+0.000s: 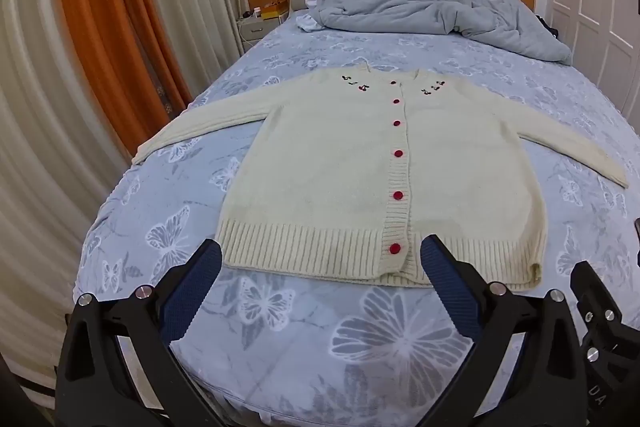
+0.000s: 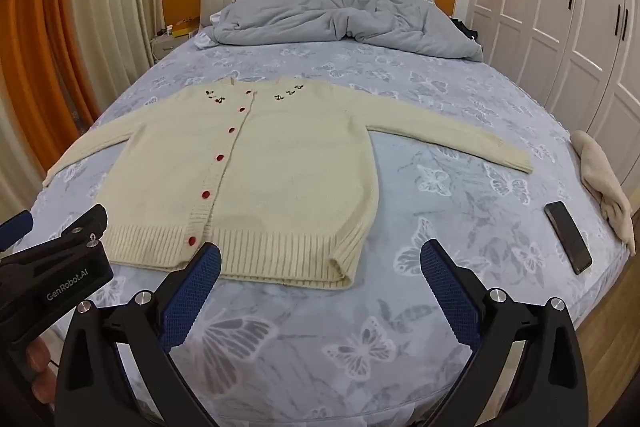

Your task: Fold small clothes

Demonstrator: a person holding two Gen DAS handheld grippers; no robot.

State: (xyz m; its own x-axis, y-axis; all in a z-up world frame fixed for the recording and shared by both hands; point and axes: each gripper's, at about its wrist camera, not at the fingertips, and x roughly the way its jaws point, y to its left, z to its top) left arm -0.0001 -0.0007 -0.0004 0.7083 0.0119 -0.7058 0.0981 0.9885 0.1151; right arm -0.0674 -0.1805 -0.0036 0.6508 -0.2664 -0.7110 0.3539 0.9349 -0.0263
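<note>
A cream knitted cardigan (image 1: pixel 340 171) with red buttons lies flat and face up on the bed, both sleeves spread out to the sides; it also shows in the right wrist view (image 2: pixel 248 179). My left gripper (image 1: pixel 320 255) is open and empty, hovering just in front of the ribbed hem near the bottom button. My right gripper (image 2: pixel 320 255) is open and empty, in front of the hem's right corner. The left gripper's body also shows at the left of the right wrist view (image 2: pixel 52 267).
The bed sheet (image 1: pixel 360 339) is blue with butterfly print. A crumpled grey duvet (image 1: pixel 420 7) lies at the headboard. A black phone (image 2: pixel 568 237) and a beige cloth (image 2: pixel 604 183) lie near the bed's right edge. Curtains stand left, white wardrobes (image 2: pixel 560 27) right.
</note>
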